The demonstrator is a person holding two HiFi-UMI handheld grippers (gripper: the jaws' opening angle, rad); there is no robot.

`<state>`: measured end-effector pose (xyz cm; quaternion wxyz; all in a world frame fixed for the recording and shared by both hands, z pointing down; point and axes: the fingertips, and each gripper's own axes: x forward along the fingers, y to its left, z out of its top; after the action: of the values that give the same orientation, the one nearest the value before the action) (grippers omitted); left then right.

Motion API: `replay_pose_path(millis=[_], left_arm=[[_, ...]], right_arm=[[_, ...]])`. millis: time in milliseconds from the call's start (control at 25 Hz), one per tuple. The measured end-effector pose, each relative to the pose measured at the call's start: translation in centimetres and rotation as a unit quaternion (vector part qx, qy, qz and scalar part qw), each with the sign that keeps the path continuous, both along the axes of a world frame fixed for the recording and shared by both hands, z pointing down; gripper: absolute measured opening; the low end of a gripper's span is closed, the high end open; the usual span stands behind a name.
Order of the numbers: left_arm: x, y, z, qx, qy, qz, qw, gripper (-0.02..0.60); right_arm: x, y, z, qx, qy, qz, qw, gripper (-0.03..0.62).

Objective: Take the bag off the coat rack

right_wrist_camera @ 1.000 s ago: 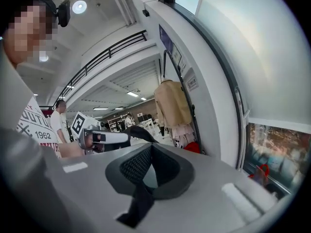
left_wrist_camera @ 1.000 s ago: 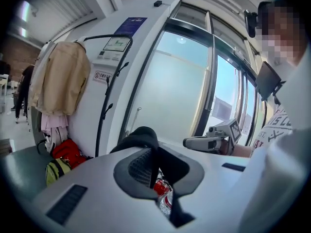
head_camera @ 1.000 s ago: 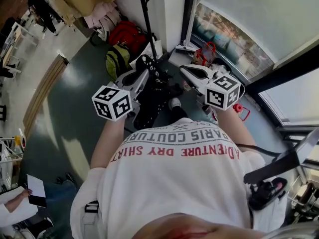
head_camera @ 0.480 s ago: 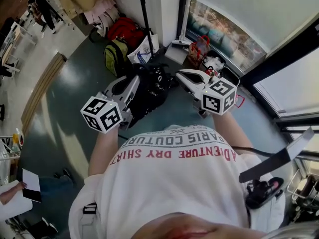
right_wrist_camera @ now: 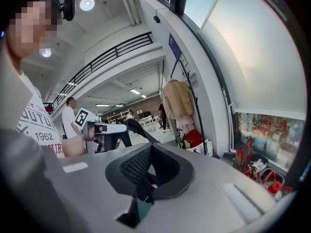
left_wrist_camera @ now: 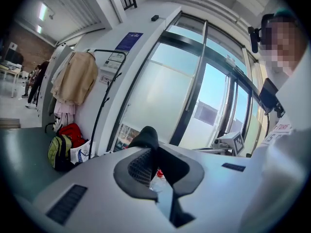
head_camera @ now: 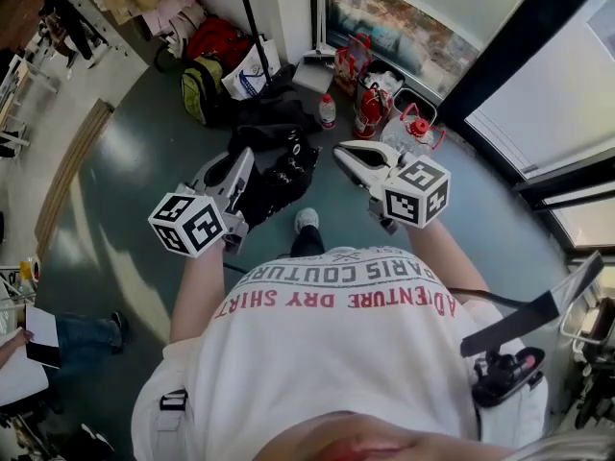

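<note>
Teal floor [head_camera: 125, 219], glazed wall [head_camera: 538, 94] ahead. Coat rack [head_camera: 252, 27] stands by the wall with a beige coat [left_wrist_camera: 75, 79] on it. Black bag [head_camera: 279, 171] is off the rack, hanging over the floor from the left gripper [head_camera: 246, 159], jaws pinching its strap [left_wrist_camera: 145, 139]. Right gripper [head_camera: 344, 153]: jaws pressed together, empty.

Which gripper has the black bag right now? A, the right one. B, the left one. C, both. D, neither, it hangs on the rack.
B: the bag hangs from the left gripper, its strap pinched between those jaws, while the right gripper is shut on nothing, beside the bag.
</note>
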<state>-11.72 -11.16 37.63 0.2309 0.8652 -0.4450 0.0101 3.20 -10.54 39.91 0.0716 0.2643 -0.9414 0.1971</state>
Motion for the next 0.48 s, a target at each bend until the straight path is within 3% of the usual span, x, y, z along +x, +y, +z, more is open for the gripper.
replay_pose_path(millis=[160,280,480], left_arm=[[1.4,6.5,-1.8,-0.004,0.038,-0.016,0.9991,0.014],[2.0,11.2,-3.1,-0.009,0.044,-0.022,0.9987,0.014],[5.0,17.3,-5.8,-0.011,0.068,0.004,0.9976,0.014]], right_arm=[[2.3,7.5,-2.5,0.022,-0.001,0.005,1.0,0.002],[3.0,12.6,-4.6,0.03,-0.003,0.001,1.0,0.002],[4.7,18.1,-7.1,0.031,-0.012,0.002,0.999,0.002]])
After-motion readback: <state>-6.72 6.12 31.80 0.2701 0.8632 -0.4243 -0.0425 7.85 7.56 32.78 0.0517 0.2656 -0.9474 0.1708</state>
